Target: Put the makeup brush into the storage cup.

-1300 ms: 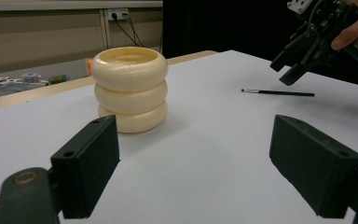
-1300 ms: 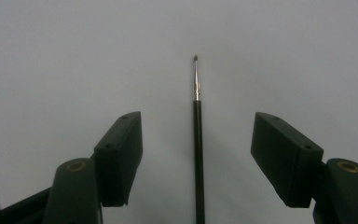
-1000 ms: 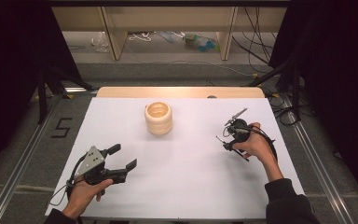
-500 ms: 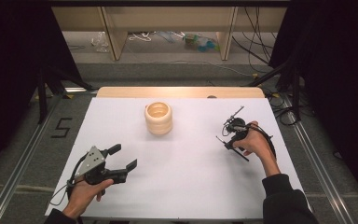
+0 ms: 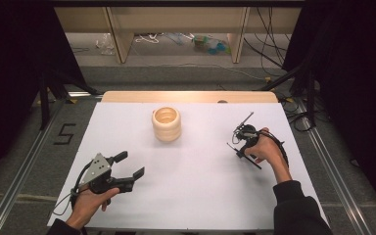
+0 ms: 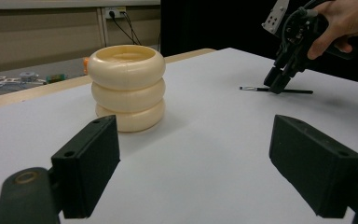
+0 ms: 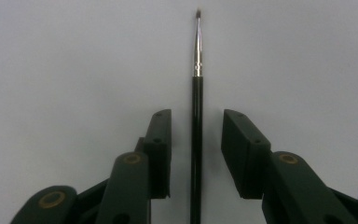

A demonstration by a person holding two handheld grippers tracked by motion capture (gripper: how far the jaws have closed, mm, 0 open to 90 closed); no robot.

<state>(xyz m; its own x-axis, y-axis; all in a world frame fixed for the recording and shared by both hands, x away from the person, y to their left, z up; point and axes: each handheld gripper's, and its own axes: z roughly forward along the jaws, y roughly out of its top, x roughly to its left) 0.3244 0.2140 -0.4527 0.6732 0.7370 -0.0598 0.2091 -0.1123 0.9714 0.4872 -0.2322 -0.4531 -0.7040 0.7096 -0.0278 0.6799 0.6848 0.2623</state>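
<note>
**Right gripper closing over paintbrush**

The white table [image 5: 191,196] carried a cream ribbed holder [image 5: 166,124]. The left gripper [image 5: 127,166] stood released. The right gripper [image 7: 196,144] had been closing astride a thin black paintbrush [image 7: 196,107] lying flat on the table, pads not touching.

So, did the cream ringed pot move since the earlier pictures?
No. The cream ringed pot keeps its place on the white sheet, just before the table's wooden far edge.

A taped "5" [image 5: 64,133] on the floor beside the table [image 5: 196,196]
</note>
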